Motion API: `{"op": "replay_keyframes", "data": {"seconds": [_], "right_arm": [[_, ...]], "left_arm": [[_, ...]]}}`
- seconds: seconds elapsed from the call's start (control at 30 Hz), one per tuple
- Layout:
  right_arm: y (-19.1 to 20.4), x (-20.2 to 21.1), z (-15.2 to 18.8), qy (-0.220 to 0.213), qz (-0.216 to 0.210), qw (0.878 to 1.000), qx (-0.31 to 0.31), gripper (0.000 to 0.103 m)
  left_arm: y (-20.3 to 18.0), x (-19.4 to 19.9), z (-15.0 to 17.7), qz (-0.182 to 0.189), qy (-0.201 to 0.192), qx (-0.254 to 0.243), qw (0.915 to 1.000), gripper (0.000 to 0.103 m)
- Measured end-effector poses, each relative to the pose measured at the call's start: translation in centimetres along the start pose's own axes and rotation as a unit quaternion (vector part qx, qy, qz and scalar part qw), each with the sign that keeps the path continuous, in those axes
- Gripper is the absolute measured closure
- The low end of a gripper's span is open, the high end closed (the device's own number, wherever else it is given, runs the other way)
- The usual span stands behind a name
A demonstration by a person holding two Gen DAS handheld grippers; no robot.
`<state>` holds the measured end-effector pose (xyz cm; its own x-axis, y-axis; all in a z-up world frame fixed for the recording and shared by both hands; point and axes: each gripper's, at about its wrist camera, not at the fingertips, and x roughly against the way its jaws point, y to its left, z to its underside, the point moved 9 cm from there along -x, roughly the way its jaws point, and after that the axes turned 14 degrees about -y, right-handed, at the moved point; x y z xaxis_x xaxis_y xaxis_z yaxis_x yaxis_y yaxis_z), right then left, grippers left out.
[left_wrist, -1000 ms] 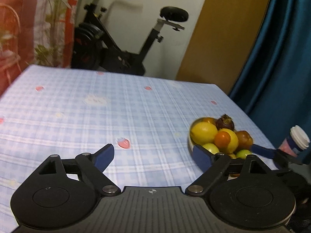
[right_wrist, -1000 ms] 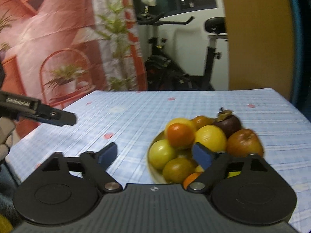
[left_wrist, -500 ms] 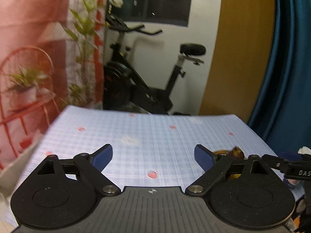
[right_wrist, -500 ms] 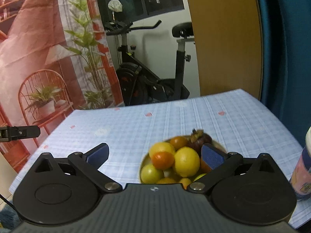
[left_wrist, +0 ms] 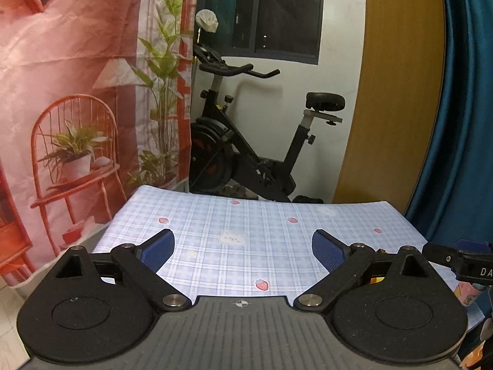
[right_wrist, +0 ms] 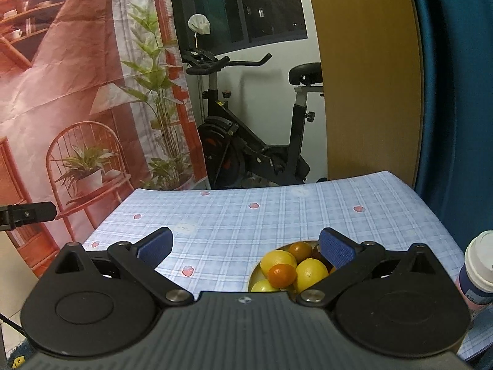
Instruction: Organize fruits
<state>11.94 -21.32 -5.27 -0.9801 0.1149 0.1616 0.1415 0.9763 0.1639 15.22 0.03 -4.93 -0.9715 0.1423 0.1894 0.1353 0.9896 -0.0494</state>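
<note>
- Left wrist view: your left gripper [left_wrist: 243, 248] has its jaws spread wide with nothing between them; only bare checked tablecloth [left_wrist: 262, 234] shows in the gap. The jaws have just been opening further.
- Left wrist view: the fruit is almost entirely hidden behind this gripper's right finger linkage; only a sliver of orange-yellow peeks out there. A black finger of your right gripper [left_wrist: 456, 257] pokes in from the right edge.
- Left wrist view: an exercise bike [left_wrist: 246, 141] and a printed backdrop stand beyond the table's far edge. Neither matters for the task.
- Right wrist view: your right gripper [right_wrist: 245, 246] is fully spread and holds nothing. Its jaws have just been opening as well, with nothing between them.
- Right wrist view: the bowl of fruit [right_wrist: 257, 273] sits on the cloth just below and behind the right fingertip. You can count a lemon [right_wrist: 277, 260], a small orange [right_wrist: 282, 275], a second lemon [right_wrist: 311, 273] and darker fruit partly hidden behind the blue pad.
- Right wrist view: a lidded cup [right_wrist: 479, 269] stands at the right edge, near the bowl.
- Judgement: all visible fruit is piled in the bowl and both tools are empty and off the table, so either sorting has not begun or you are between picks.
- Next move, as a judgement: tilt the right gripper down over the pile, straddle the topmost small orange and close gently, since round fruit rolls.
</note>
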Motion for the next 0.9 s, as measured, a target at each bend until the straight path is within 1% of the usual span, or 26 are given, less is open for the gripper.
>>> {"op": "replay_keyframes", "data": {"seconds": [0.1,0.23,0.4,0.9], "right_arm": [[0.3,0.2,-0.3,-0.003,0.000,1.000,0.002,0.000],[0.4,0.4,-0.5,-0.008,-0.001,1.000,0.005,0.000],[0.4,0.5,-0.4,-0.006,-0.001,1.000,0.003,0.000],[0.4,0.4,-0.4,-0.007,-0.001,1.000,0.006,0.000]], "left_arm": [[0.0,0.2,-0.2,-0.002,-0.003,0.004,1.0000,0.005],[0.1,0.5,-0.3,-0.015,-0.007,-0.001,0.9999,0.005],[0.1,0.7,-0.2,-0.023,-0.004,-0.002,0.9997,0.005],[0.1,1.3,-0.1,-0.036,-0.007,-0.002,0.9993,0.005]]}}
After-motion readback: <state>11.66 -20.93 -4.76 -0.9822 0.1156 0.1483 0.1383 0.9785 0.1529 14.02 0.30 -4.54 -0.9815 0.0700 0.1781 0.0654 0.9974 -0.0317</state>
